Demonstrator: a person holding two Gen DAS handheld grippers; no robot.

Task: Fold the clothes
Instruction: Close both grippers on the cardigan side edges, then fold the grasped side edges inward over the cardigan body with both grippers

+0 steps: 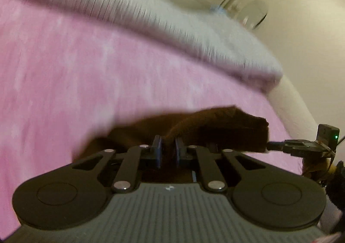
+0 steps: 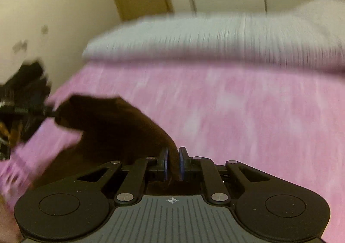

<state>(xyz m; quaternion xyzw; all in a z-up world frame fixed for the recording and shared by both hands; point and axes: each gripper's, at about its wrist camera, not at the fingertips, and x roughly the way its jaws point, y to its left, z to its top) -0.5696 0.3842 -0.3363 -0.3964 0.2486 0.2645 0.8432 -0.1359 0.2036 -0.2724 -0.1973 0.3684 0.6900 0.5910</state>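
Pinching a dark brown cloth (image 1: 215, 126) between its two blue pads, our left gripper (image 1: 168, 146) has its jaws nearly together with a fold of the fabric bunched in the narrow gap. Our right gripper (image 2: 173, 162) grips the same cloth (image 2: 112, 126) the same way, pads drawn close on a ridge of fabric. The cloth stretches from each pair of jaws sideways toward the other gripper, hanging over a pink bedsheet (image 1: 86, 66). Beyond the jaws, a pale grey blanket (image 2: 215, 42) lies across the far part of the bed. Both views are heavily smeared, so we cannot make out what sort of garment the cloth is, nor its seams or edges. Much of it is hidden beneath the gripper bodies. In the right wrist view, the other gripper at the left edge is cut off and blurred.
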